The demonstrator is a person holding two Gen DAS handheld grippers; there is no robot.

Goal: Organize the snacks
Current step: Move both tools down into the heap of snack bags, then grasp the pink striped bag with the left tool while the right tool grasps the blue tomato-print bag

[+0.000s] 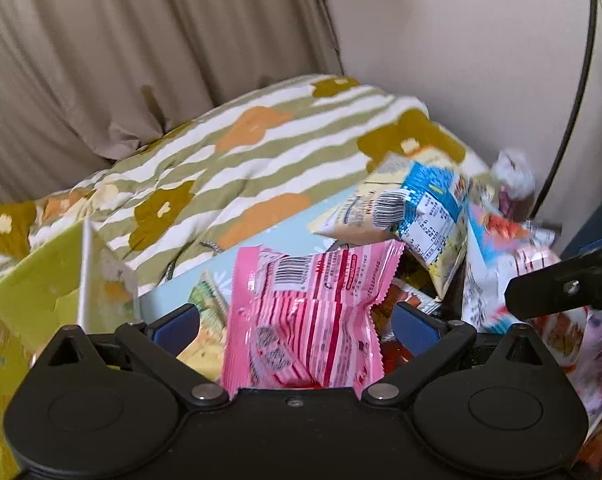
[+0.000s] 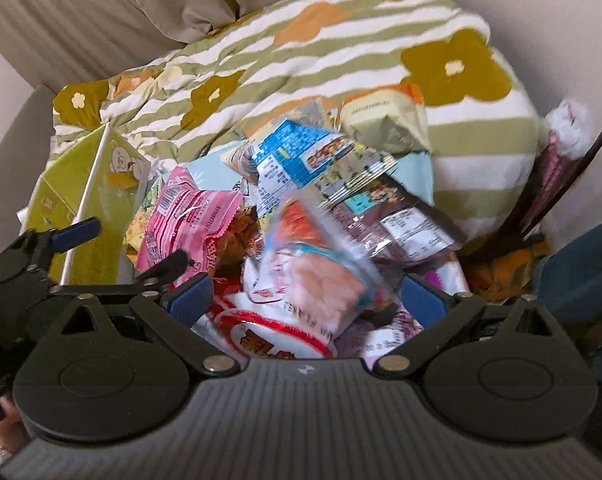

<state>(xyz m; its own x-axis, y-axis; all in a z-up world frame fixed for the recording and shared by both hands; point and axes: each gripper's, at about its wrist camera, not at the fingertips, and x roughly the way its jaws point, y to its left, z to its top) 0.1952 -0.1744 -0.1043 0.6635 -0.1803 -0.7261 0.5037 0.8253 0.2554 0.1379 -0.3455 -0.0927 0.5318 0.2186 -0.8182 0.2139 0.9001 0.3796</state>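
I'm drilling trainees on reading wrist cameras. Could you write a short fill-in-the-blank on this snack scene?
1. The pink striped snack packet lies between the fingers of the ____ gripper.
2. The flower-patterned quilt has white and ____ stripes.
3. Both grippers' finger pads are coloured ____.

Missing words: left; green; blue

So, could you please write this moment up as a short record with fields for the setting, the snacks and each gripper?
setting: snack pile on a flowered, striped blanket, curtain behind
box: green box to the left of the pile
left gripper: open, pink striped packet between its fingers, not pinched
right gripper: open, over a blurred see-through packet
other snacks: blue-and-white packet behind the pink one; red-and-white packet lowest in the right wrist view
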